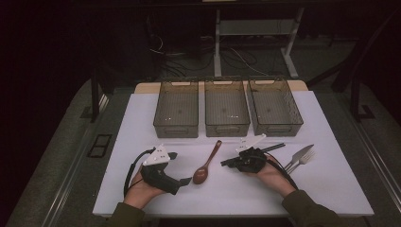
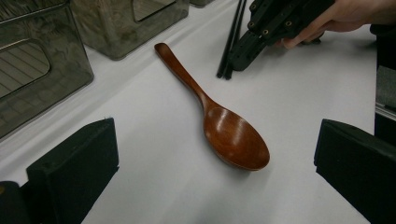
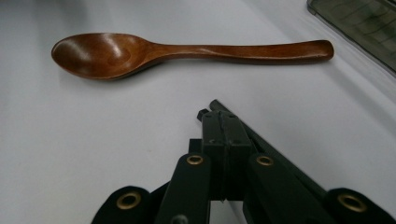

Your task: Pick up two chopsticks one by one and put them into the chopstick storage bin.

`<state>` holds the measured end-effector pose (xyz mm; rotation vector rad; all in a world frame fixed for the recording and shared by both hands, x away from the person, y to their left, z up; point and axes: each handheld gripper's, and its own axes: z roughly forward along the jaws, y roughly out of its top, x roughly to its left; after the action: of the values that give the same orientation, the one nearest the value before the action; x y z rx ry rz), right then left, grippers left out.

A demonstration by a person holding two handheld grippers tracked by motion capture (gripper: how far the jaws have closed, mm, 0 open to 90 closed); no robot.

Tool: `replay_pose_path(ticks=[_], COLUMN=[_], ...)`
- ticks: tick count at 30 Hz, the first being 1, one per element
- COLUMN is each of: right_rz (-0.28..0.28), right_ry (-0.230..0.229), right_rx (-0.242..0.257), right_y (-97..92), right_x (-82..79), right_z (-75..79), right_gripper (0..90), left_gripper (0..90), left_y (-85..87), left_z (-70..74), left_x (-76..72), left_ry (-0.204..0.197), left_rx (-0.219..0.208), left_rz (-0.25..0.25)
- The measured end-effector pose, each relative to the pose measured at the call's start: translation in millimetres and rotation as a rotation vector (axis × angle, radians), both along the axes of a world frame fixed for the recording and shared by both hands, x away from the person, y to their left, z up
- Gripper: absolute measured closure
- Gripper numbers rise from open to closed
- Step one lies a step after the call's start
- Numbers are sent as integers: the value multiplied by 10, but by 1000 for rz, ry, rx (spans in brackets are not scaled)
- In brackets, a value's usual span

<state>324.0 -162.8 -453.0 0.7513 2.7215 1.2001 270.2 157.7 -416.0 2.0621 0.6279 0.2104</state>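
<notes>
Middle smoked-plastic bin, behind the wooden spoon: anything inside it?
The translucent grey middle bin looks empty in the high view: its bare floor shows. The strip behind its near wall is hidden, so something small there can't be excluded.

A white table (image 1: 142,118) stands in a dim room, lit mostly on its own top. Beyond its far edge, a pale metal desk frame (image 1: 255,33) rises over tangled cables (image 1: 189,59) on the grey floor (image 1: 56,137). Dark stand legs (image 1: 96,94) flank the table, and the far background is nearly black.
</notes>
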Motion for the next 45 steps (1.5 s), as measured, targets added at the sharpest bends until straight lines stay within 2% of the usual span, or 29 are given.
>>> replay_pose_path(ticks=[6, 9, 11, 14, 16, 22, 27, 30, 36, 45], right_rz=[-1, -3, -35, -96, -141, -252, -333, -370, -405, -404], right_ry=[2, -3, -7, -25, -21, -18, -18, -8, -5, 12], right_rx=[5, 22, 43, 26, 25, -47, -121, -142, -171, -188], right_y=[6, -55, -201, -414, -578, -945, -1222, -1361, -1468, -1510], right_x=[33, 32, 62, 127, 192, 374, 488, 538, 587, 550], right_z=[1, 57, 137, 211, 254, 271, 230, 181, 123, 104], right_gripper=[899, 899, 899, 899, 899, 899, 899, 900, 900, 900], left_gripper=[0, 0, 0, 0, 0, 0, 0, 0, 0, 0], left_y=[-8, -7, -7, -3, -4, -12, -9, -10, -15, -13], left_z=[-4, 1, 2, 3, 1, -5, -14, -17, -21, -25], left_x=[-2, -8, -8, -6, -2, -3, 0, 3, 1, 2], left_ry=[3, 3, 2, 2, 2, 3, 9, 11, 15, 19], left_rx=[-4, -5, -4, -1, -2, -4, -3, -4, 3, 4], left_rz=[-1, -1, -1, -3, -3, -4, -7, -9, -14, -23])
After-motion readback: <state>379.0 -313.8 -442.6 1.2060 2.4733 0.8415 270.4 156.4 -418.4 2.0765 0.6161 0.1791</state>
